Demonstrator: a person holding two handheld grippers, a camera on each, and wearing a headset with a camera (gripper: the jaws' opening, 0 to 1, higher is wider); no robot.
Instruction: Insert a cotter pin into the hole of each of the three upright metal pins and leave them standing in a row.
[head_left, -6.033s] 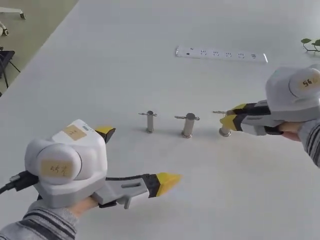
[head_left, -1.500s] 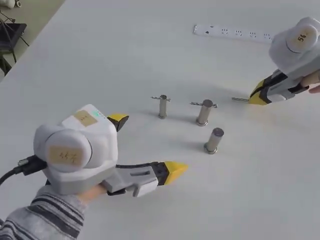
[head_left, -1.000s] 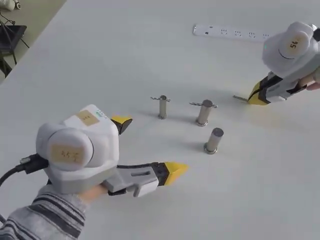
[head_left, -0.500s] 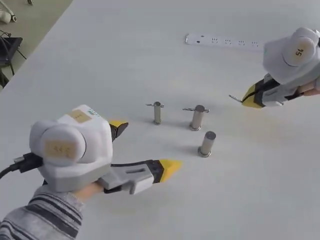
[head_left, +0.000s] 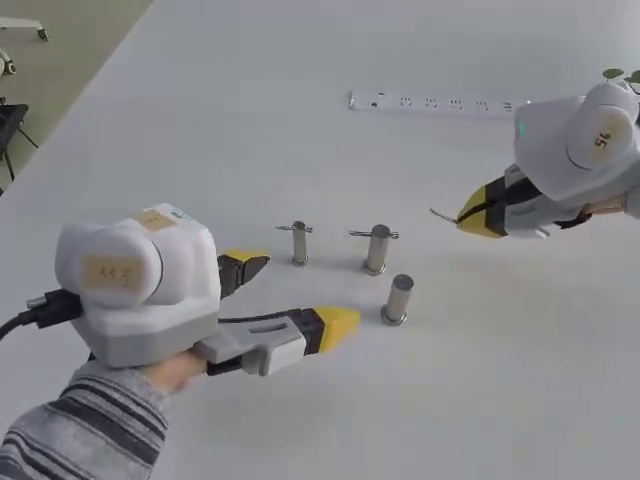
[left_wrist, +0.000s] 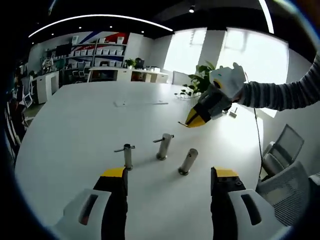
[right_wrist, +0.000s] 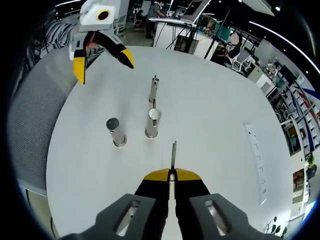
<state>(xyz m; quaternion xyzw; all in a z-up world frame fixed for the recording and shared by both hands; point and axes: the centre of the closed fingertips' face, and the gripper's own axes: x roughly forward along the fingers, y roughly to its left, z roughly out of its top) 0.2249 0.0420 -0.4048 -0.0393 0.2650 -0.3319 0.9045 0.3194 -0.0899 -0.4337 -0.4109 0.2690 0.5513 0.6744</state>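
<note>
R gripper (head_left: 470, 218) is up off the table at the right of the head view, jaws pinched together on a cotter pin (head_left: 445, 215). The pin's free end sticks out past the yellow tips, pointing toward the row of pins. In the right gripper view the cotter pin runs straight ahead from between the closed tips, in line w/ the two further pins but well short of them. L gripper (head_left: 298, 292) is at lower left in the head view, held in a hand w/ a striped sleeve (head_left: 80, 440). Its jaws are spread wide apart w/ nothing between them, tips aimed at the pins but apart from them. Three metal pins stand on the white table (head_left: 200, 120) btwn the grippers. The left pin (head_left: 300, 243) and the middle pin (head_left: 376, 249) each have a cotter pin thru the hole near the top, sitting crosswise. The third pin (head_left: 397, 299) has a bare top w/ no cotter in it. It stands just beside the middle pin, on the person's side, out of line w/ the other two. A white power strip (head_left: 430, 104) lies flat on the far side of the table, well apart from the pins.
</note>
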